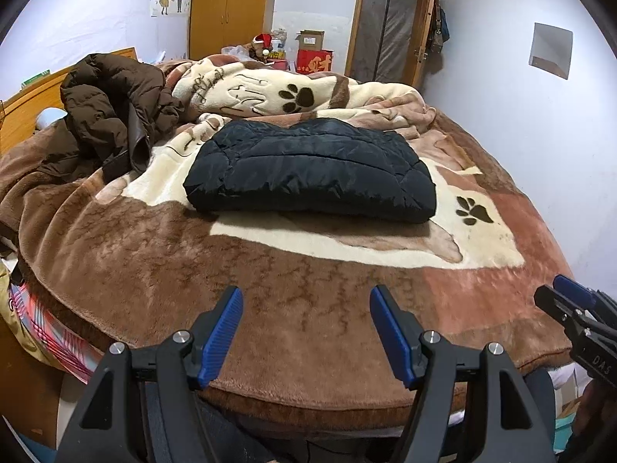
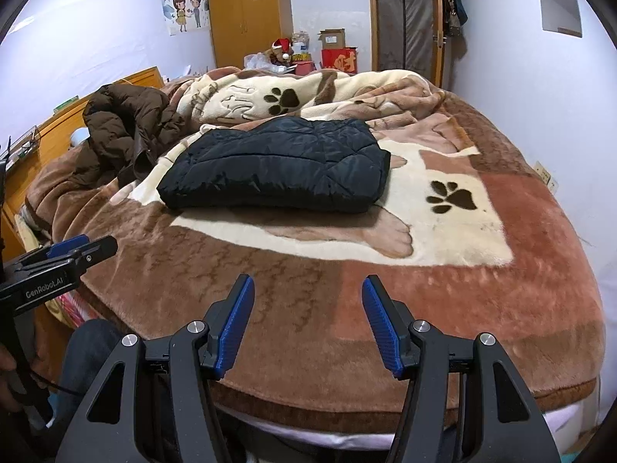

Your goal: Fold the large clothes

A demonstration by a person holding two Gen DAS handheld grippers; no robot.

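**One jacket folded, the brown coat still to do**

The black quilted jacket [image 1: 308, 169] lies folded into a neat, thick rectangle on the middle of the bed [image 1: 501, 308], set square on the cream panel of the plush blanket [image 1: 231, 301] and well back from the near edge. It looks finished to me. Toward the bed's far left corner, up by the headboard side, the brown puffer coat [image 1: 112, 115] sits in a crumpled heap, unfolded, with a sleeve or flap trailing toward the black one without clearly touching it.

Both tools hang over the near edge of the bed, angled down at the blanket. The left gripper [image 1: 306, 332] is spread wide with nothing between its blue pads, and the right gripper [image 2: 307, 322] is likewise released and empty.

The sensible next step, I'd judge, is the brown coat. To do it well, drag it onto bare blanket clear of the black jacket, lay it flat and smooth out the bulk first. Pinch through the padding at shoulders or hem, one tool each side, so the slippery shell does not slide free while folding.
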